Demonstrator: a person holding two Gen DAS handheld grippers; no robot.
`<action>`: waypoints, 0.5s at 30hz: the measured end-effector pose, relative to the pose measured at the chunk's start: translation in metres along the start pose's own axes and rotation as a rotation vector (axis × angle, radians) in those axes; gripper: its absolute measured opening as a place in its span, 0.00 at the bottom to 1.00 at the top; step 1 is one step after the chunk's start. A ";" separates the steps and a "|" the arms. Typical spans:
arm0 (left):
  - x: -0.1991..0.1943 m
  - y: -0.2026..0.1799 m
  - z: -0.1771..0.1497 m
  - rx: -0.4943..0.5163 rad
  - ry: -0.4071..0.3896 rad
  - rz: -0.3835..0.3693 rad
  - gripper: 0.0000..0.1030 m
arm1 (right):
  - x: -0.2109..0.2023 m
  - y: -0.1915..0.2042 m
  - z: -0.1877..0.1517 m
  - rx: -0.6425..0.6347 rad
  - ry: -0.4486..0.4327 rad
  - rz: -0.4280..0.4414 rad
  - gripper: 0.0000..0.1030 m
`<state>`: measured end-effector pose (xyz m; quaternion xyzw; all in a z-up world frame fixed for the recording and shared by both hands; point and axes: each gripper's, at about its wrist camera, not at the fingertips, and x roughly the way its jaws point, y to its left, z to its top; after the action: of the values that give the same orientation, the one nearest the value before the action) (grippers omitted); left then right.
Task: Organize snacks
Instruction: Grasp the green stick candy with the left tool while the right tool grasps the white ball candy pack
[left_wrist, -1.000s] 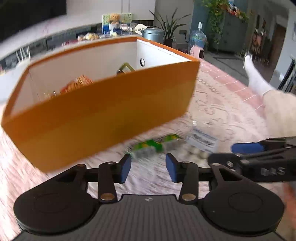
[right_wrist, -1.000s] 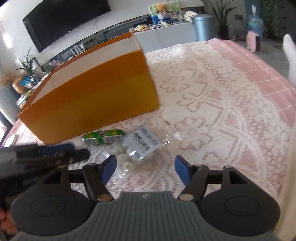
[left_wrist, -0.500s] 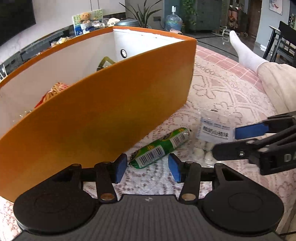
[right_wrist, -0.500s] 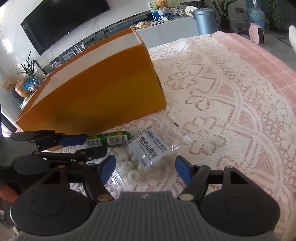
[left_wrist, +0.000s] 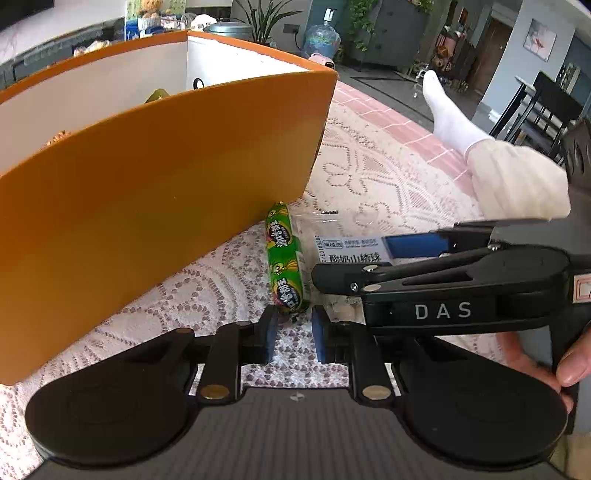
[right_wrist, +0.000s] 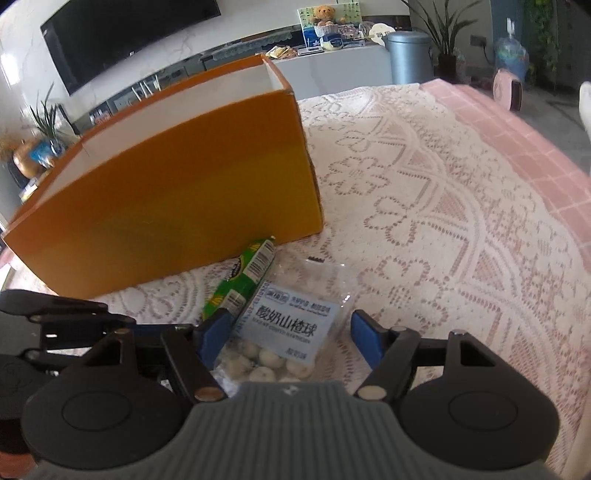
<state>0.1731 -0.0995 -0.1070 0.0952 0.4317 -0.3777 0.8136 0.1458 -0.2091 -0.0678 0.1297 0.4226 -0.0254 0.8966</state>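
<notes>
Left gripper: left gripper (left_wrist: 293, 332) points steeply down at the table; its jaws have just been closing and now stand narrow, with the near tip of the sausage (left_wrist: 282, 258) between the blue pads, apparently pinched.
Right gripper: right gripper (right_wrist: 291, 332) has its jaws wide apart, one pad on each side of the candy bag (right_wrist: 266, 363), not pressing on it.
Sausage: a thin stick in a green printed wrapper, lying flat on the lace tablecloth (right_wrist: 443, 258), its far end close to the front corner of the orange box (left_wrist: 166, 192).
Candy bag: a clear packet of small white balls with a pale printed label, just beside the sausage and touching or nearly touching it.
Box: open at the top with white inner walls; a few snacks already show inside.
Step in hand: probably picking up both loose snacks to drop them into the box.
How the sausage will handle: likely light, fairly firm and slick in its wrapper. Held by the very tip it may swing or slip, so a hold nearer the middle looks safer.
How the bag will handle: likely light, soft and crinkly, with loose balls that shift. Closing across the filled lower part, or on the flat film under the label, should hold it; squeezing hard could crush the balls.
</notes>
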 end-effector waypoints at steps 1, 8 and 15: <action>-0.001 -0.001 0.000 0.003 -0.001 0.007 0.23 | 0.000 0.001 0.000 -0.010 0.000 -0.003 0.68; -0.018 0.009 0.003 -0.018 -0.028 0.056 0.41 | -0.005 -0.003 0.003 -0.048 -0.003 -0.090 0.66; -0.008 0.008 0.027 -0.070 -0.023 0.095 0.42 | -0.010 -0.020 0.005 0.045 0.009 -0.095 0.66</action>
<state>0.1924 -0.1027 -0.0855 0.0827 0.4305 -0.3242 0.8383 0.1402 -0.2309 -0.0613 0.1301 0.4317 -0.0767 0.8893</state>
